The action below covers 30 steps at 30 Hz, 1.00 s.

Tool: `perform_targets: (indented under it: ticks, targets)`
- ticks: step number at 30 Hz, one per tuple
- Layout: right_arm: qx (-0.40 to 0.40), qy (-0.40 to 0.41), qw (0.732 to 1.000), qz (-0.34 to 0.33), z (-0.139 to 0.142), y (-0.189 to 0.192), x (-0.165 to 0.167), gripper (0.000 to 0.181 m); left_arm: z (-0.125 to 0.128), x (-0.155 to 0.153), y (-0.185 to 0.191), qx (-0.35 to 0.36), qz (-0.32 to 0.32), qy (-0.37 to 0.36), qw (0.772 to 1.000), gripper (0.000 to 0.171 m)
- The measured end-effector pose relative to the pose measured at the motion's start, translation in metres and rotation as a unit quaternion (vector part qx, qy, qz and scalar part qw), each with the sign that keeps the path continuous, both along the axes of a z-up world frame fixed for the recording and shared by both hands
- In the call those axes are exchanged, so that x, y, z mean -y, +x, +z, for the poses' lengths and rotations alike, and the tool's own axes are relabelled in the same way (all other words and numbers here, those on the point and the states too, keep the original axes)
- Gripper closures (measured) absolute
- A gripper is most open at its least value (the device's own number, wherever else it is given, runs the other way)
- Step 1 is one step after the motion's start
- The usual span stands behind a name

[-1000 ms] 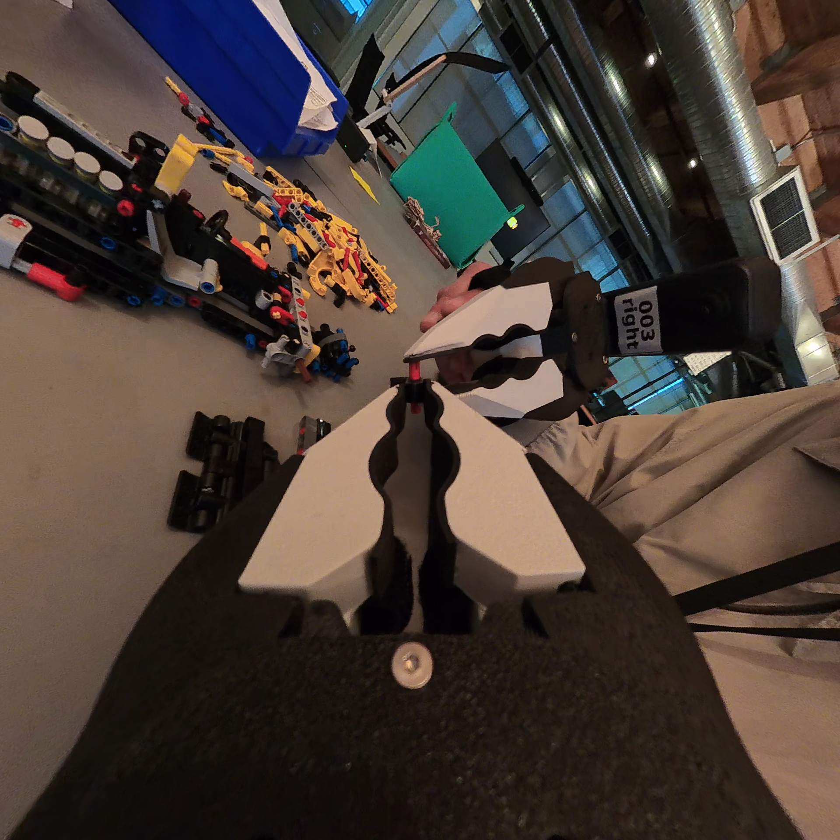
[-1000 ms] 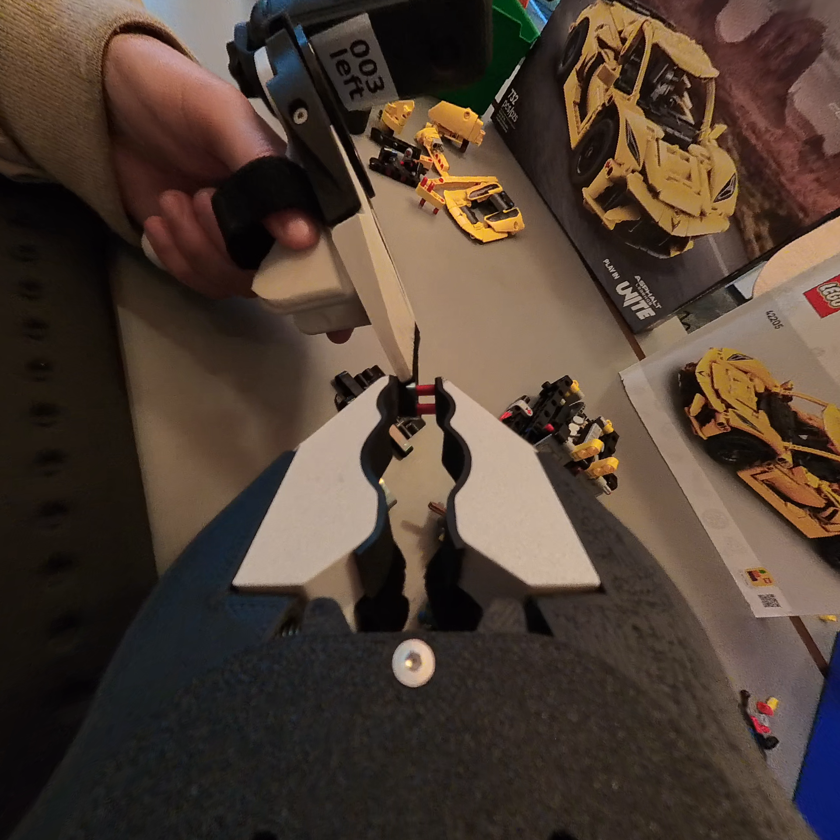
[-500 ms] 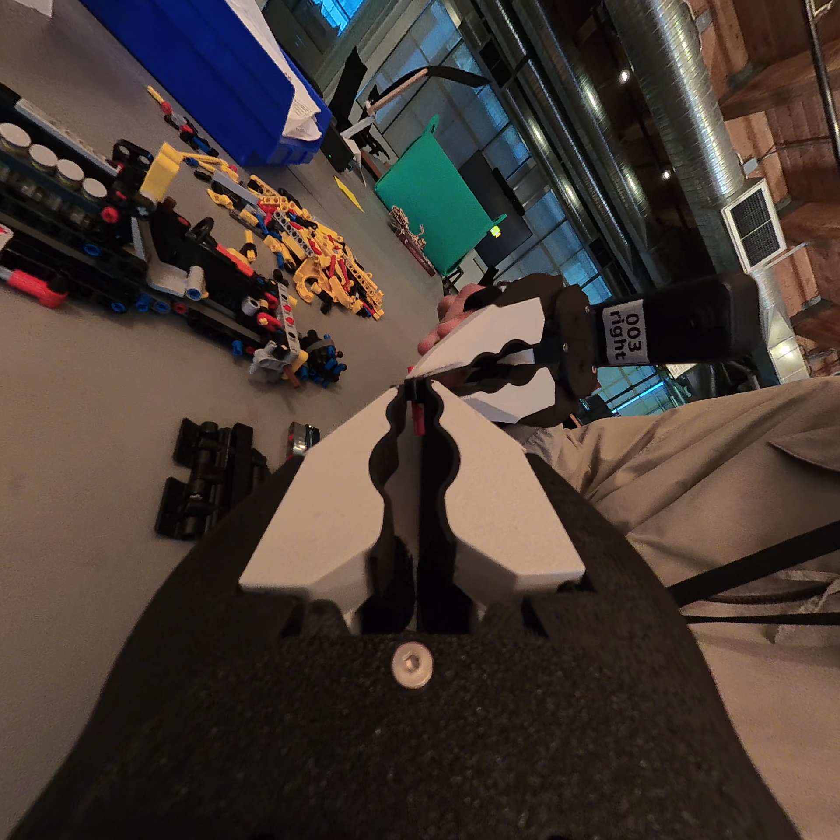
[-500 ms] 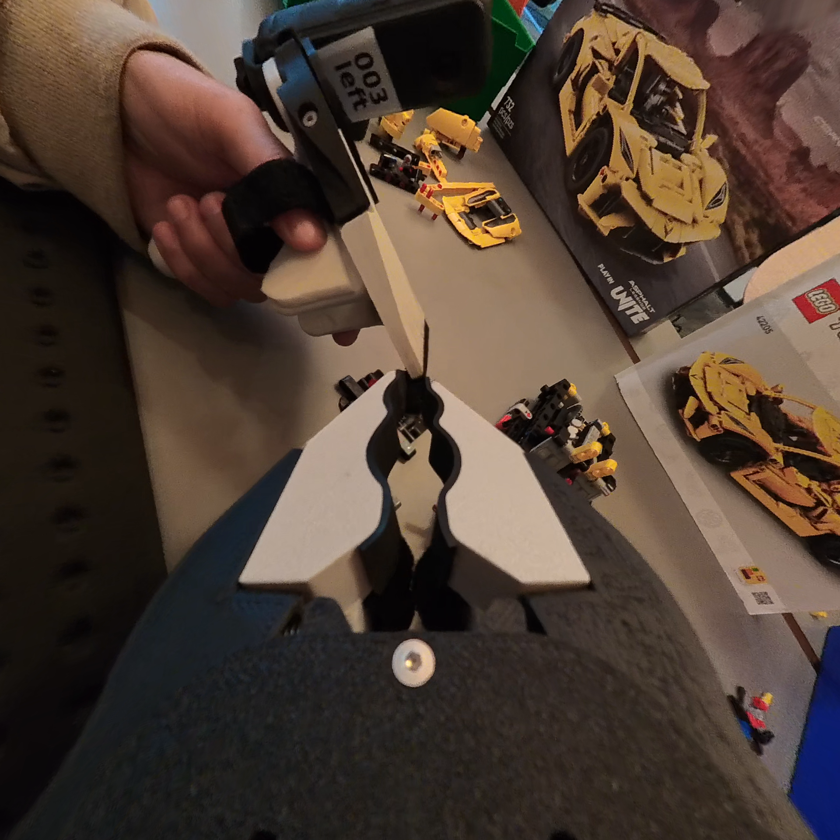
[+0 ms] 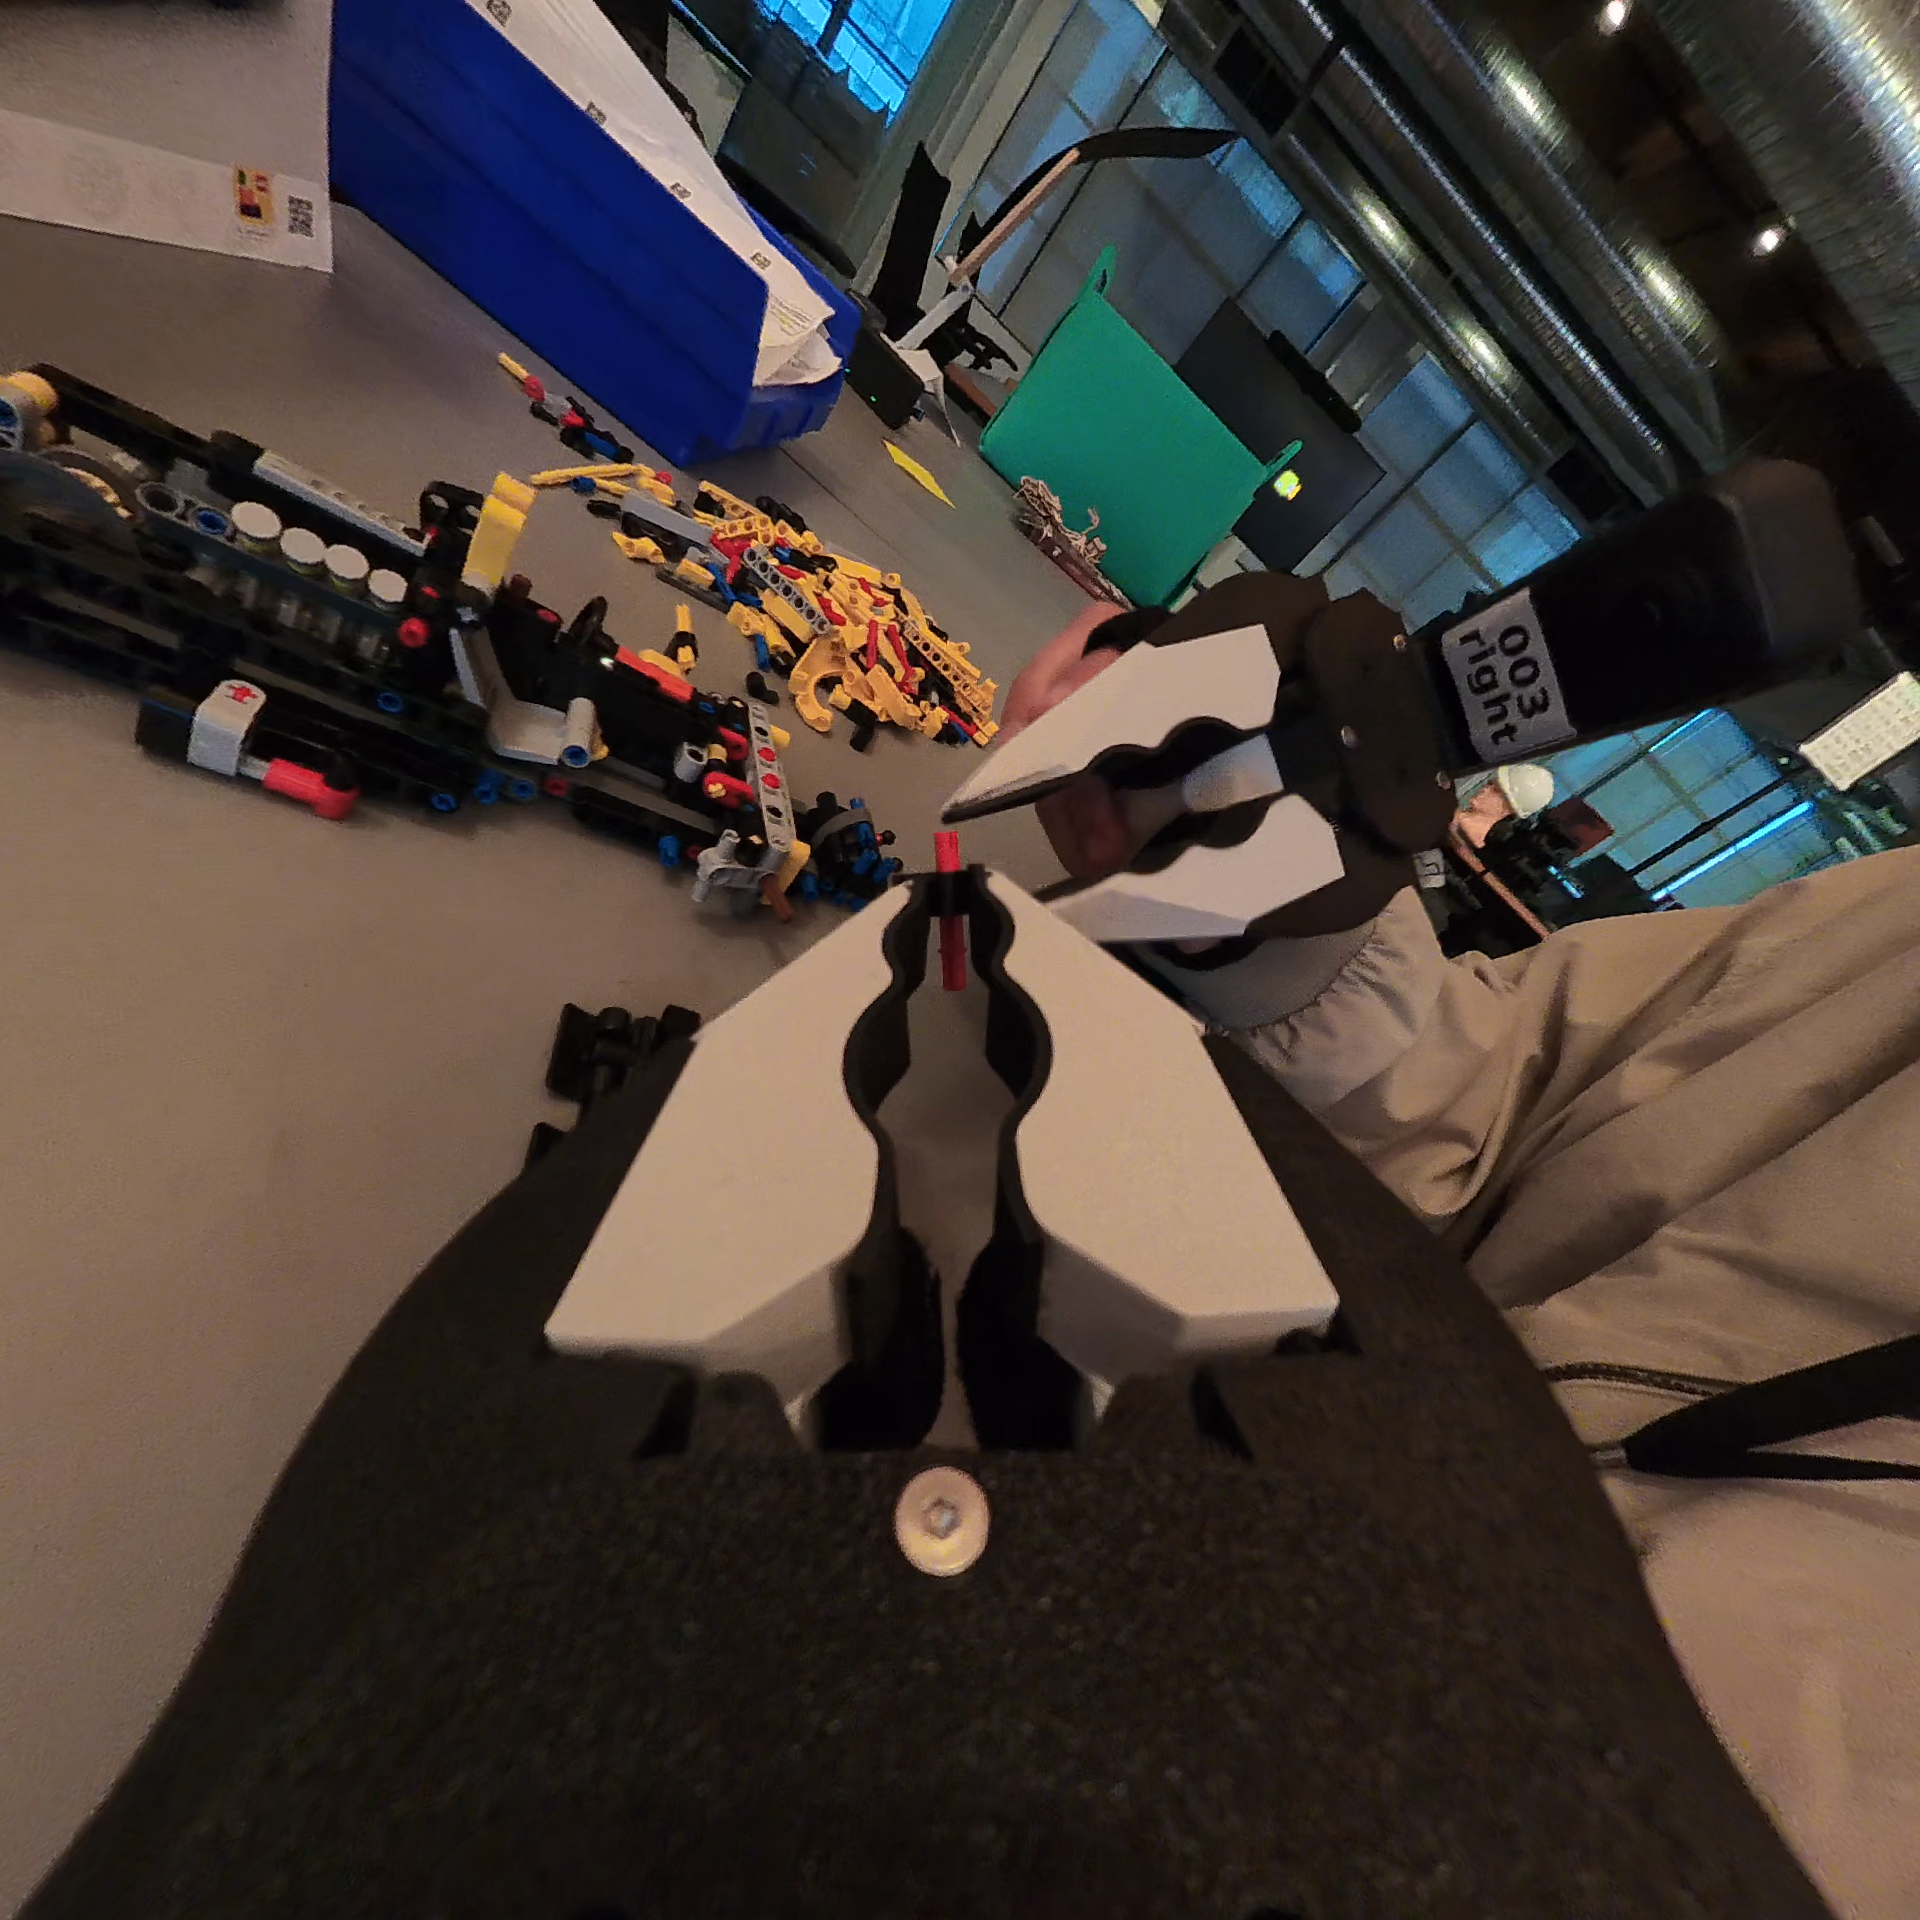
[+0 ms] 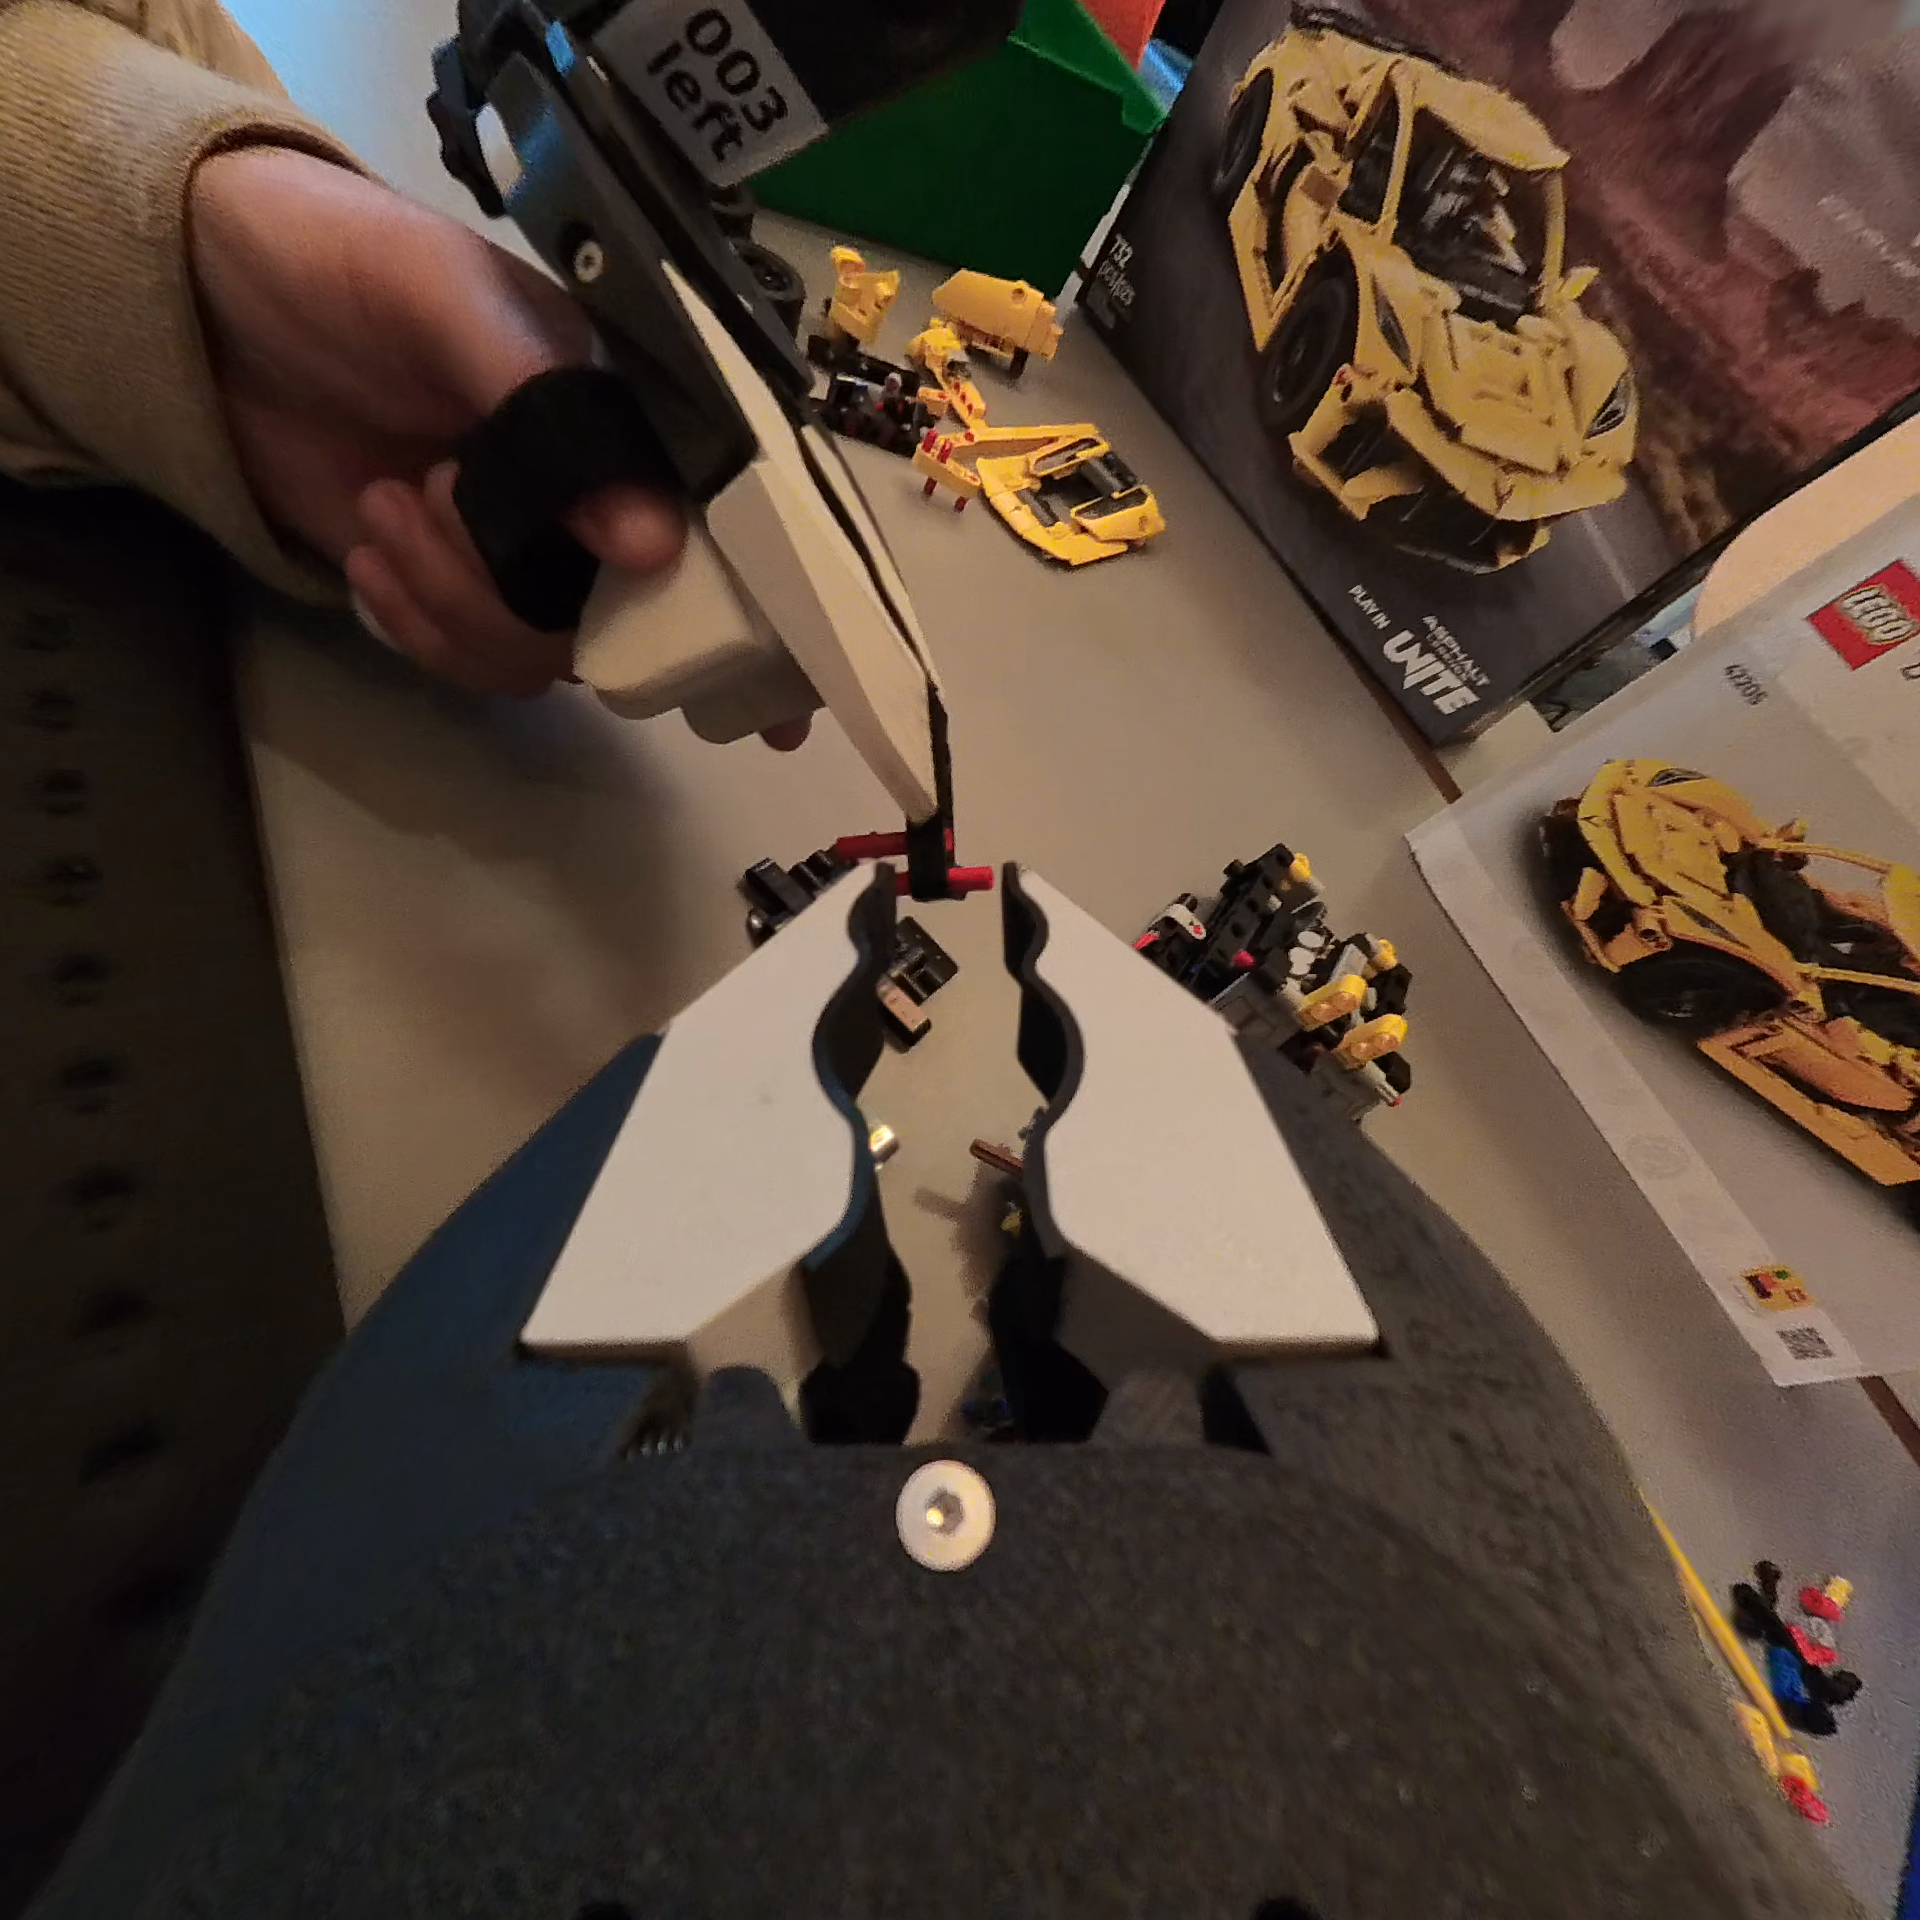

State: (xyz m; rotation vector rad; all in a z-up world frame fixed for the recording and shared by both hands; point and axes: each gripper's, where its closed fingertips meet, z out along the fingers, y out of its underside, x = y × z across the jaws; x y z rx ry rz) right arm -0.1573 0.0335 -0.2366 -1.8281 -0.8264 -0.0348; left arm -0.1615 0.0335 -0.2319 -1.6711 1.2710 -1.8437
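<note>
My left gripper [image 5: 943,883] is shut on a small black connector with red pins [image 5: 945,857], held in the air above the grey table [image 5: 260,1039]. In the right wrist view the left gripper [image 6: 925,800] comes down from the upper left, with the connector [image 6: 930,862] at its tip. My right gripper [image 6: 945,883] is open, its jaws standing on either side of the lower red pin without gripping it. In the left wrist view the right gripper [image 5: 997,852] sits open just beyond the connector, held by a hand.
A long black chassis build [image 5: 416,665], a pile of yellow parts [image 5: 831,644] and a blue bin [image 5: 582,229] lie on the table. A car box [image 6: 1455,312], a booklet [image 6: 1714,987], a small black and yellow build [image 6: 1288,966] and yellow panels [image 6: 1039,488] lie to the right. Less than 4 cm separates the two grippers' tips.
My right gripper, which was closed around the red pin, has opened. My left gripper still holds the connector, now with a red pin sticking out each side.
</note>
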Motion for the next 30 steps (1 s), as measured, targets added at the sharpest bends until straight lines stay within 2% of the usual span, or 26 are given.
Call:
perform_targets:
  ticks: [12, 18, 23, 24, 26, 27, 30]
  targets:
    - [-0.001, -0.03, 1.0, -0.001, -0.007, -0.003, -0.001, 0.167, -0.004, 0.004, 0.001, -0.01, -0.009, -0.031, 0.999, 0.165]
    - [0.012, -0.016, 1.0, -0.007, -0.007, -0.006, 0.0, 0.175, -0.002, 0.002, 0.0, -0.004, -0.011, -0.059, 0.998, 0.165]
    - [-0.053, -0.008, 0.999, -0.011, -0.002, -0.007, -0.007, 0.174, 0.003, -0.005, 0.0, 0.009, 0.002, -0.056, 0.998, 0.165]
    - [-0.091, -0.008, 0.996, -0.006, 0.001, -0.007, -0.007, 0.173, 0.006, -0.005, 0.0, 0.018, -0.001, -0.065, 0.998, 0.165]
    - [-0.222, -0.018, 0.975, -0.001, 0.015, -0.003, -0.006, 0.167, 0.018, -0.011, -0.002, 0.053, 0.014, -0.074, 0.996, 0.165]
    - [-0.298, -0.033, 0.954, 0.002, 0.022, 0.001, -0.006, 0.16, 0.028, -0.014, -0.005, 0.082, 0.022, -0.075, 0.994, 0.165]
    - [-0.505, -0.117, 0.854, 0.051, 0.034, -0.002, -0.004, 0.155, 0.048, -0.021, -0.009, 0.142, 0.046, -0.085, 0.985, 0.165]
